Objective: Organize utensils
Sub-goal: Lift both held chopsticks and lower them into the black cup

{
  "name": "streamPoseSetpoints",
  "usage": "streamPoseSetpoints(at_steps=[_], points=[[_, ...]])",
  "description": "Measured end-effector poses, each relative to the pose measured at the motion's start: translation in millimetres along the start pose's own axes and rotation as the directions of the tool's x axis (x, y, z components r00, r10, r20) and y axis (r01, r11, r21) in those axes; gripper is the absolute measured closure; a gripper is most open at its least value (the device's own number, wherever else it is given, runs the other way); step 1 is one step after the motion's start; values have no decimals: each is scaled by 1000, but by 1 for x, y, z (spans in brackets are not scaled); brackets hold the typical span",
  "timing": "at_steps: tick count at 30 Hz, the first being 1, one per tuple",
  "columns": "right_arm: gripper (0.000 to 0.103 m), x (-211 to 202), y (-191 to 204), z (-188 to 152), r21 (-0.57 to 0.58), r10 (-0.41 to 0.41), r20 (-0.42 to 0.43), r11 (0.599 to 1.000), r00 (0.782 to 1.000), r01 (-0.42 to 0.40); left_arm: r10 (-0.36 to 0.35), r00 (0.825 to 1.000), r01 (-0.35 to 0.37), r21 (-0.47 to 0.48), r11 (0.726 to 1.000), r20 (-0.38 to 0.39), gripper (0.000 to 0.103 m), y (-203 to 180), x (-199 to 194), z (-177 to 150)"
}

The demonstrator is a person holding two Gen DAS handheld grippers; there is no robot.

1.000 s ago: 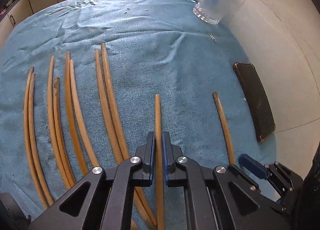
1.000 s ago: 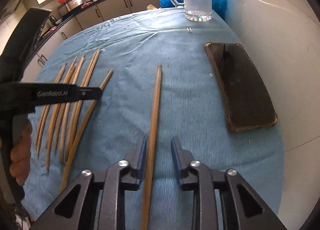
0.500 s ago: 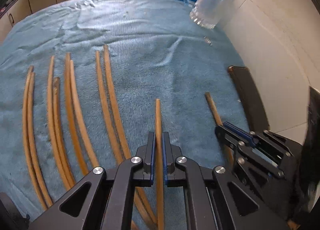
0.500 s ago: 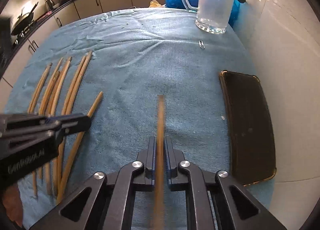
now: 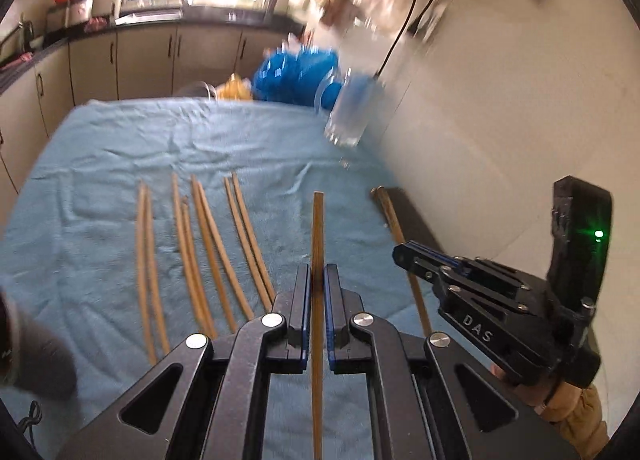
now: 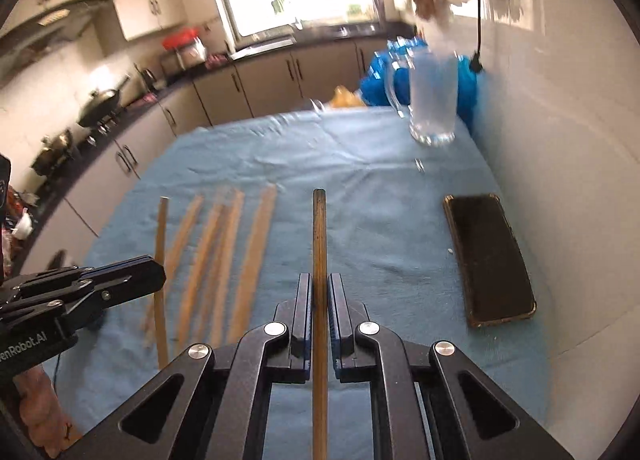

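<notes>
Both jaws pinching a chopstick each, left gripper (image 5: 316,294) and right gripper (image 6: 319,302), I'd keep them level and parallel heading for the glass mug (image 6: 433,100) upper right.

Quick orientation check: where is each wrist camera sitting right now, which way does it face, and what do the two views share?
Left wrist: on the left gripper, tilted down over the blue cloth; its chopstick is clamped; the right gripper and a sleeve show.
Right wrist: on the right gripper, facing likewise, clamping another chopstick; the left gripper shows.
Shared: glass mug, laid-out chopsticks.
</notes>
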State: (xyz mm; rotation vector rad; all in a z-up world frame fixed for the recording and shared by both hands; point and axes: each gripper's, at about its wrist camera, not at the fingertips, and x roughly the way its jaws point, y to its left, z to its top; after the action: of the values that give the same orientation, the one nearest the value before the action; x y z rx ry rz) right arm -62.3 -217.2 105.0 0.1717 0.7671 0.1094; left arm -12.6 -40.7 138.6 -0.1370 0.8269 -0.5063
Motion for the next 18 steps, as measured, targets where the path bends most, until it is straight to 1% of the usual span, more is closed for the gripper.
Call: streamPoseSetpoints(at_steps=[3,5,8,10,14,17,18], points=[[95,-21,19,0,-9,28,63,1000,998,-27,-15,997,15,-3,1000,71,98,0,-36,-6],[95,-34,33,1,-13,49,101,999,994,-48,-16,992,17,-2,1000,127,98,3,-61,-10],[95,-52,56,8,-22,87,160,996,983,-85,0,972,-1,7,1000,234,98,8,-110,-13],[95,-60,69,11,-32,110,187,994,976,-106,14,957,-16,7,1000,289,98,14,-137,-13],[95,-63,106,28,-59,189,234,982,954,-180,54,933,-55,-8,998,357,98,34,-180,-6],[95,-60,137,40,-78,249,254,968,935,-236,106,914,-101,-33,994,392,98,55,-213,3],[95,-56,151,45,-83,276,261,961,925,-264,122,909,-116,-38,993,398,98,61,-220,6]])
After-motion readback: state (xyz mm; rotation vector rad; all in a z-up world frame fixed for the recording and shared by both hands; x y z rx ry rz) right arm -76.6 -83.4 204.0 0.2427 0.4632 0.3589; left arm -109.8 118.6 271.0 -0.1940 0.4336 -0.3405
